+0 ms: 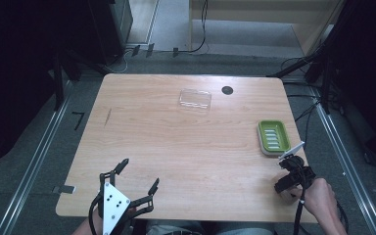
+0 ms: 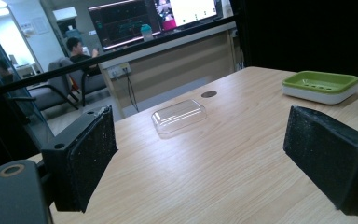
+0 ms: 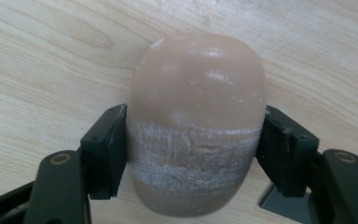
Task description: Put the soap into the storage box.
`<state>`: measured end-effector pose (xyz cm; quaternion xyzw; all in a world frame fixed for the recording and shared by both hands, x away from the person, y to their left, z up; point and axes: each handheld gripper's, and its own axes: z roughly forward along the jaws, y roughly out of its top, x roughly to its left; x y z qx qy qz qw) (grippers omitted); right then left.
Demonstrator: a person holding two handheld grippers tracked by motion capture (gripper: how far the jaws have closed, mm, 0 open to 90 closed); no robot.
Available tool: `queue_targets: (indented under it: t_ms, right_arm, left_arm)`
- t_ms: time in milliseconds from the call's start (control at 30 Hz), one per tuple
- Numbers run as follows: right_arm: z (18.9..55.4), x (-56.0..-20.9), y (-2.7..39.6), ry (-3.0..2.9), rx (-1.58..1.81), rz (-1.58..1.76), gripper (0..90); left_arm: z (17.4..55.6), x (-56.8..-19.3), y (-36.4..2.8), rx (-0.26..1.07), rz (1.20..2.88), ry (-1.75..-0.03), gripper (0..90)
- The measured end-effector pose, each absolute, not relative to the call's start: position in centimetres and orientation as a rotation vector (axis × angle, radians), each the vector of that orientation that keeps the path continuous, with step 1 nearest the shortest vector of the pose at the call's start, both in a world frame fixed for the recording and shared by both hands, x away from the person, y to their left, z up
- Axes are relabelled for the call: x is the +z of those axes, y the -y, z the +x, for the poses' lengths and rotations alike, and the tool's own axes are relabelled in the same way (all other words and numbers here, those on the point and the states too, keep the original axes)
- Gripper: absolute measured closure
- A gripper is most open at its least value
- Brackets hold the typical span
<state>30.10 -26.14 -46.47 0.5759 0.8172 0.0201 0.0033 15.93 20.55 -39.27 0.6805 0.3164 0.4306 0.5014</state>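
On the light wooden table (image 1: 176,147), the clear plastic lid (image 1: 195,99) lies near the far edge, a round dark grommet (image 1: 227,90) just right of it. The green slotted soap dish (image 1: 273,137) sits at the right edge. The tan oval soap bar (image 3: 196,135) lies by the near right corner.

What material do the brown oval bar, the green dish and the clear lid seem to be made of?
Brown oval bar: probably soap, waxy, with whitish scuffed bands. Green dish: likely glossy plastic, a slotted green insert on a white base. Clear lid: seemingly thin transparent plastic; the table's wood grain shows through.
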Motion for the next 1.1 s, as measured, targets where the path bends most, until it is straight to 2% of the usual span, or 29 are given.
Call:
queue_targets:
  t_ms: [600, 633, 733, 833, 933, 1100]
  right_arm:
    - [30.35, -47.17, 26.22, -2.549, 0.053, 1.826, 32.5]
    - [30.32, -47.18, 26.24, -2.542, 0.054, 1.841, 32.0]
    - [30.10, -47.08, 26.34, -2.519, 0.040, 1.870, 22.6]
    - [29.76, -46.99, 26.40, -2.508, 0.035, 1.889, 24.7]
    - [29.57, -47.08, 26.46, -2.511, 0.030, 1.900, 32.5]
    - [29.62, -47.13, 26.49, -2.510, 0.022, 1.915, 33.3]
  left_arm:
    - [15.93, -39.26, -20.61, 1.041, 1.639, -0.765, 9.9]
    - [15.92, -39.26, -20.61, 1.041, 1.638, -0.766, 9.9]
    - [15.91, -39.25, -20.63, 1.042, 1.636, -0.769, 9.9]
    - [15.91, -39.26, -20.59, 1.043, 1.638, -0.767, 9.9]
    - [15.92, -39.26, -20.60, 1.043, 1.636, -0.766, 9.9]
    - [15.91, -39.26, -20.61, 1.043, 1.635, -0.768, 9.9]
